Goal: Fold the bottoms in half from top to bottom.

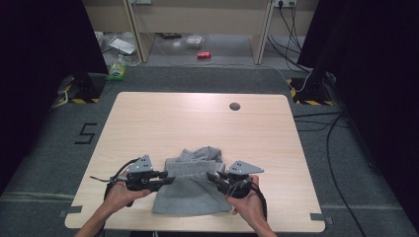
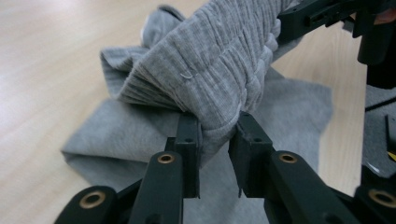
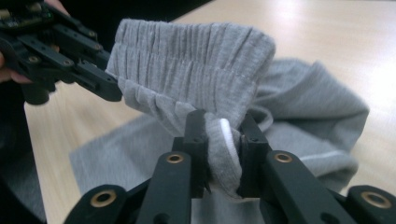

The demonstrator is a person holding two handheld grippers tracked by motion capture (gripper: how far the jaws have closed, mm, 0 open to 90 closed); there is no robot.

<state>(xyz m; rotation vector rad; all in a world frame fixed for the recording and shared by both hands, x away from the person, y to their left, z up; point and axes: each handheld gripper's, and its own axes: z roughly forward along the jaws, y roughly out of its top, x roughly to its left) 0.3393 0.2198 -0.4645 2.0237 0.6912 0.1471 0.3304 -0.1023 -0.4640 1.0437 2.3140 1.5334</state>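
Near the front edge of the tabletop [image 1: 148, 118], whose far half lies bare, a grey garment [image 1: 195, 190] rests. Left tool [image 1: 168, 178] and right tool [image 1: 211, 177] each pinch its ribbed waistband [image 2: 219, 65], lifted between them. Floor marking "5" [image 1: 86, 133] sits left.

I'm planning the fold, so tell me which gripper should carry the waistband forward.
Neither clearly: left gripper and right gripper each pinch an end of the grey garment's ribbed waistband. Probably move both together.
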